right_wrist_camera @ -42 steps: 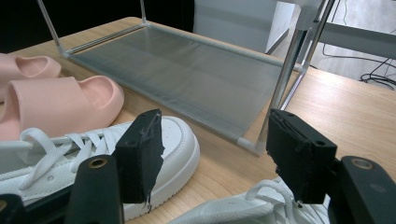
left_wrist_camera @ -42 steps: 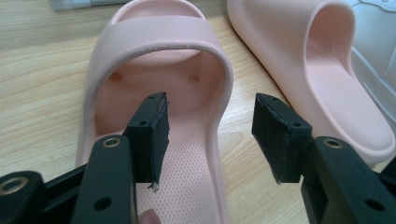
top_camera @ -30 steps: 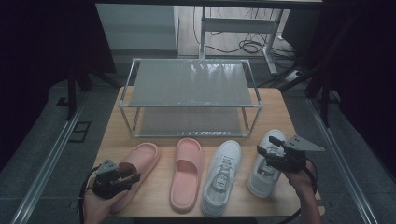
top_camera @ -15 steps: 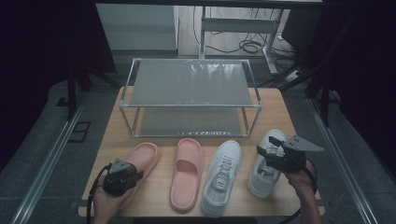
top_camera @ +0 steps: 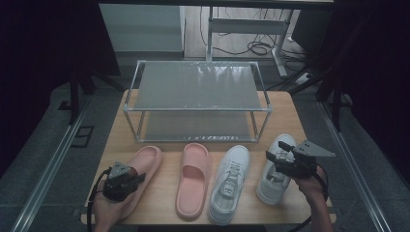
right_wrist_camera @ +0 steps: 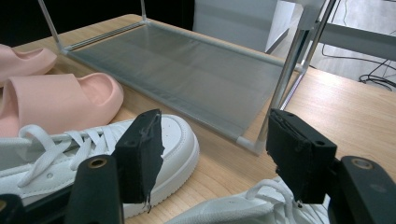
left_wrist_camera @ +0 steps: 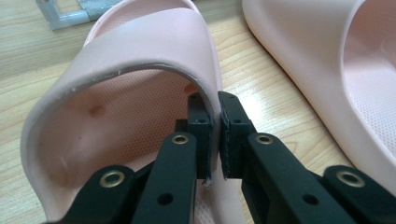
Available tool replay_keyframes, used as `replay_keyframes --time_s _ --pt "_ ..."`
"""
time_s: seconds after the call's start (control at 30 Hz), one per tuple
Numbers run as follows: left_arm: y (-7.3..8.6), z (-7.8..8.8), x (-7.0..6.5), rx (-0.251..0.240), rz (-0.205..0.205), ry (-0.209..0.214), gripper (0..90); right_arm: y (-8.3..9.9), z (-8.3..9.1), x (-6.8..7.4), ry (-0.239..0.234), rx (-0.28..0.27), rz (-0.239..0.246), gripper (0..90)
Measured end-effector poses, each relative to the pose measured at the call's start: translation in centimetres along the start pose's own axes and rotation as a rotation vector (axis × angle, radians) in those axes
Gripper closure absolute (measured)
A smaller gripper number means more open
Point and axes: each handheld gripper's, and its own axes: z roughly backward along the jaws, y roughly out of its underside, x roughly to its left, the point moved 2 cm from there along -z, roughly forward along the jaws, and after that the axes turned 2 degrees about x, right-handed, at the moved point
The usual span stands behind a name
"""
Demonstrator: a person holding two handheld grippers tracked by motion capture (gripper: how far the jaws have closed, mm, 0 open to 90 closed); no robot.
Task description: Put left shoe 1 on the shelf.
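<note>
Now we clamp the strap!
Our left gripper point(left_wrist_camera: 212, 135) has just been closing and pinches the soft pink rubber slide point(left_wrist_camera: 140, 93) at seven o'clock; our right gripper point(right_wrist_camera: 215, 154) gapes wide over the white lace-up sneaker point(top_camera: 275, 169).

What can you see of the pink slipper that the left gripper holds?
The pink slipper looks like soft matte foam, with a wide strap and a dimpled footbed. It lies flat at the left end of the shoe row on the wooden table, toe toward the rack. The left gripper, whose jaws have just been closing, pinches the strap's edge.
</note>
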Motion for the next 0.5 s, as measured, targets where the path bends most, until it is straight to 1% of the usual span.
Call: replay_keyframes --time_s 0.2,0.5 --pt "-0.3 0.6 0.2 -0.021 0.012 0.003 85.5 0.0 0.0 0.0 0.001 0.001 0.0 37.2" --pt "-1.3 1.0 0.0 -0.042 0.002 0.011 85.5 -0.1 0.1 0.1 0.004 0.0 0.004 37.2"
